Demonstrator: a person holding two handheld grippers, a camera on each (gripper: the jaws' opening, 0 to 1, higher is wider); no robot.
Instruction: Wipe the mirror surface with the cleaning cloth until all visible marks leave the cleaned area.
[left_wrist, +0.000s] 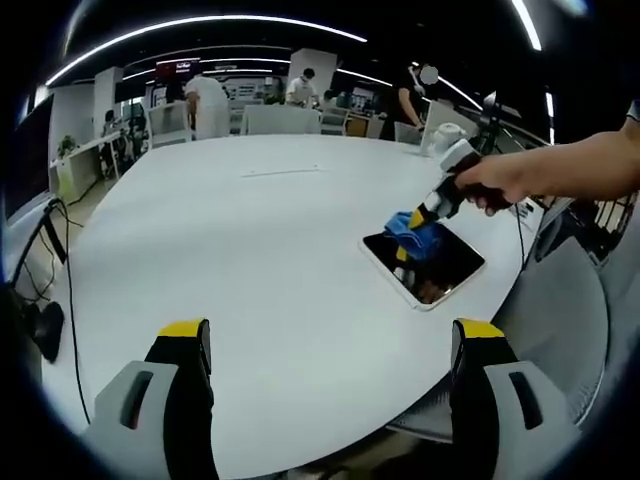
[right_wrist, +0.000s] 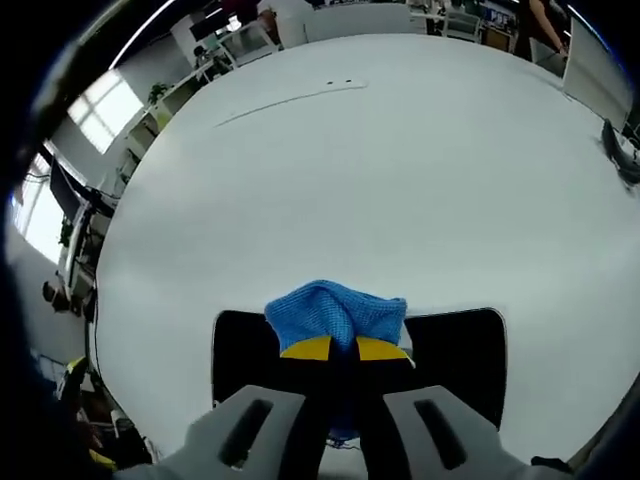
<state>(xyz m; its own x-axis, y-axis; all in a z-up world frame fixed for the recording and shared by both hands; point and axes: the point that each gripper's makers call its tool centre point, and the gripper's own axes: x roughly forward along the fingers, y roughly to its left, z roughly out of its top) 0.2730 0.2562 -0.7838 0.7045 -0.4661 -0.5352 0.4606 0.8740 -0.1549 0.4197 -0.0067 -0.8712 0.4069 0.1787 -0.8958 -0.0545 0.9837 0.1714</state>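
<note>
Right gripper view: right gripper (right_wrist: 344, 349) is clamped on the blue cleaning cloth (right_wrist: 335, 308), pressing it onto the mirror (right_wrist: 455, 350) so the pad contacts the glass. Left gripper (left_wrist: 330, 345), jaws apart, waits well clear of the mirror.

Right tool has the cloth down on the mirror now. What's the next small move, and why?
Probably sweep the right tool sideways across the mirror, keeping the blue cloth pressed down. The tool is shut on the cloth, which sits over the middle of the mirror's far edge, so dark glass on both sides looks unwiped. The left tool hangs open over the white table, away from the mirror.
</note>
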